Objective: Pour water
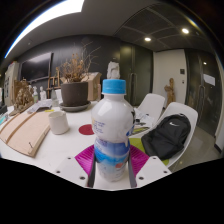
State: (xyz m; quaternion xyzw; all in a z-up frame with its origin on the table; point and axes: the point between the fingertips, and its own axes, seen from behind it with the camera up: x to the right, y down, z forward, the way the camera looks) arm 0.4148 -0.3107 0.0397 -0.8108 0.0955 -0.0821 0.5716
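The gripper view showed me a water bottle (113,130) standing right between the two fingers of my gripper (112,158). The pink pads (87,157) sat against its sides, one on each side, and I saw no gap. So I took it that the gripper was closed on the bottle and holding it. The bottle stood straight up, and its blue cap (114,87) was on.

Here is what I thought could go wrong. The cap was on, so no water would come out if I tipped the bottle. The bottle was smooth and round, so it could slip or twist in the pads when I tilted it. A white cup (59,122) stood on the table (60,150) off to one side, well apart from the bottle. If I swung over too fast, I could bump it and knock it down. The potted plant (74,82) behind it was close too.

Some things I could not see. The bottom of the bottle was hidden, so I could not tell if it rested on the table or hung in the air. I could not see inside the cup. The bottle also hid what was right behind it. A red round thing (87,129) peeked out beside it, and I could not tell what it was.
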